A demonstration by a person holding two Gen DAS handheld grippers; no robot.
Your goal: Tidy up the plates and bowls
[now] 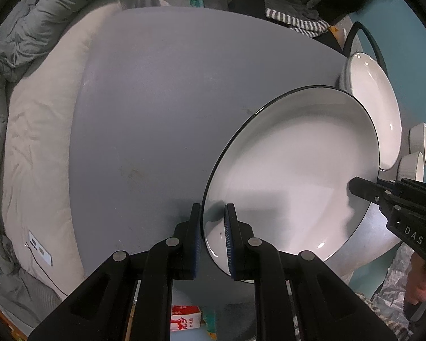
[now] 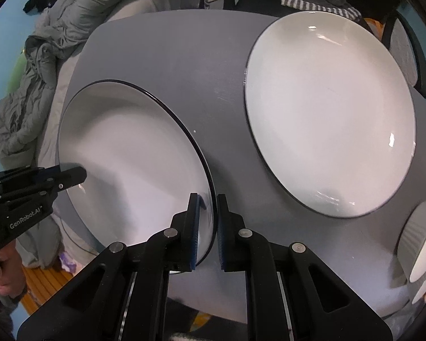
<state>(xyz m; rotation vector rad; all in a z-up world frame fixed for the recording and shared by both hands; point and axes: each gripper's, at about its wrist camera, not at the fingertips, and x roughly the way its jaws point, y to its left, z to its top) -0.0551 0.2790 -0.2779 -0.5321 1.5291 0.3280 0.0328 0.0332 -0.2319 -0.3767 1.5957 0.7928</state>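
Note:
A white plate with a thin dark rim (image 1: 292,176) (image 2: 133,164) hangs just above the grey table (image 1: 156,113) (image 2: 170,56), gripped at two opposite edges. My left gripper (image 1: 211,216) is shut on its near rim; it shows at the left in the right wrist view (image 2: 79,174). My right gripper (image 2: 208,207) is shut on the other rim, seen at the right in the left wrist view (image 1: 352,186). A second matching plate (image 2: 329,113) (image 1: 375,108) lies flat on the table to the right. Two white ribbed bowls (image 2: 420,241) (image 1: 419,142) sit beyond it at the table's right edge.
A bed with pale sheets (image 1: 42,142) and a rumpled grey duvet (image 2: 37,71) borders the table's left side. A dark chair with a striped cloth (image 1: 298,22) stands behind the table. A red-and-white carton (image 1: 184,318) lies on the floor below the near edge.

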